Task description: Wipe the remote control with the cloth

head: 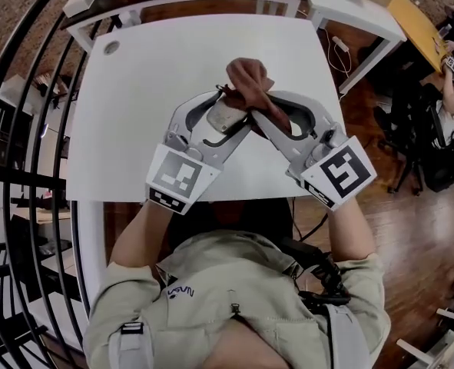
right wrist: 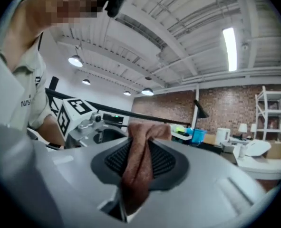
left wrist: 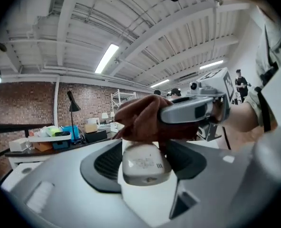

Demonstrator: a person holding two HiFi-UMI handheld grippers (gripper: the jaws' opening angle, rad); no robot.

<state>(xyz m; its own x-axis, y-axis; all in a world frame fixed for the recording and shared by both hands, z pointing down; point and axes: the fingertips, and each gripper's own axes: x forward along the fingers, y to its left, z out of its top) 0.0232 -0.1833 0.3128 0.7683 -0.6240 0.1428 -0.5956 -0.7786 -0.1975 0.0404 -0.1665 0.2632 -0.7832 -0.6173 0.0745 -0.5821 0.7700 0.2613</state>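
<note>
So the white tabletop (head: 134,114) takes up the upper middle of the head view, and both tools meet over it at frame centre, crossing to make an X. The left hand-held gripper (head: 225,114) comes in from the lower left. Its jaws are clamped on the sides of a white remote (left wrist: 145,163), which sits dead centre in the left gripper view. The right hand-held gripper (head: 259,102) comes in from the lower right and is pinching a bunched reddish-brown cloth (right wrist: 139,165). The cloth is pressed right against the far end of the remote.
</note>
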